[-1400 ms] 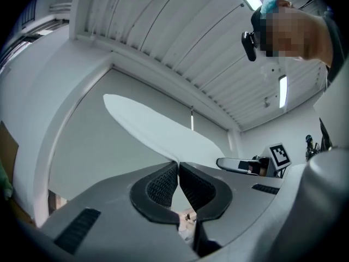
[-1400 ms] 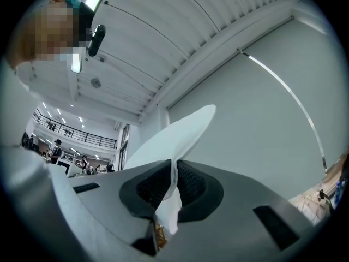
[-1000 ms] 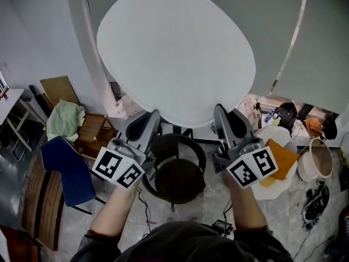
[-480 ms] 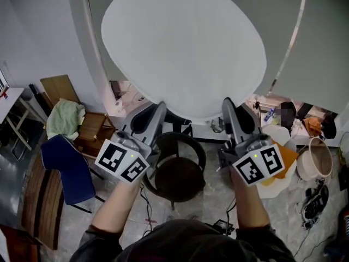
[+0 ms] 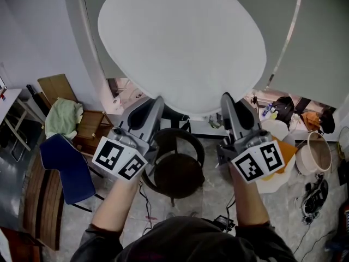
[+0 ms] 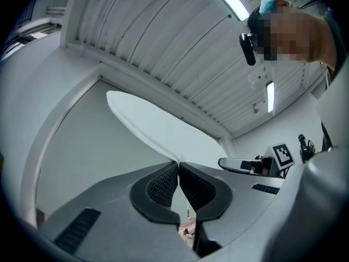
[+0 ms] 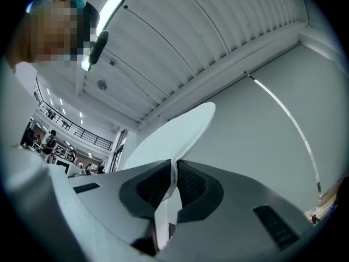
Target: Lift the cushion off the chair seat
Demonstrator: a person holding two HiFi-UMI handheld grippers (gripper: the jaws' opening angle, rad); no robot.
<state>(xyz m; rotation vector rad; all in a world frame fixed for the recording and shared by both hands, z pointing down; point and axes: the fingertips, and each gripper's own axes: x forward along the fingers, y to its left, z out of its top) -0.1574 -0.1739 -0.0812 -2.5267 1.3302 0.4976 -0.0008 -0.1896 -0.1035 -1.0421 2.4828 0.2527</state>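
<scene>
Left gripper view shows the left hand-held gripper (image 6: 178, 167) with its jaws nearly together, pinching the thin edge of the white cushion (image 6: 155, 129). In the right gripper view, the right hand-held gripper (image 7: 174, 167) is clamped the same way on the cushion's rim, with a strip of white running down between its ribbed pads.

In the head view both grippers point upward and grip the near edge, well apart from each other. The broad oval cushion stands up and away from them, in the air and clear of the round dark chair (image 5: 163, 142) on the floor below.

The cushion looks light. It holds its flat oval shape when gripped only along one edge, so it seems fairly stiff rather than floppy. The rim is thin enough for narrow jaws, and two spaced grips on the near edge suit it best. A single grip would probably let the wide face swing or twist.
</scene>
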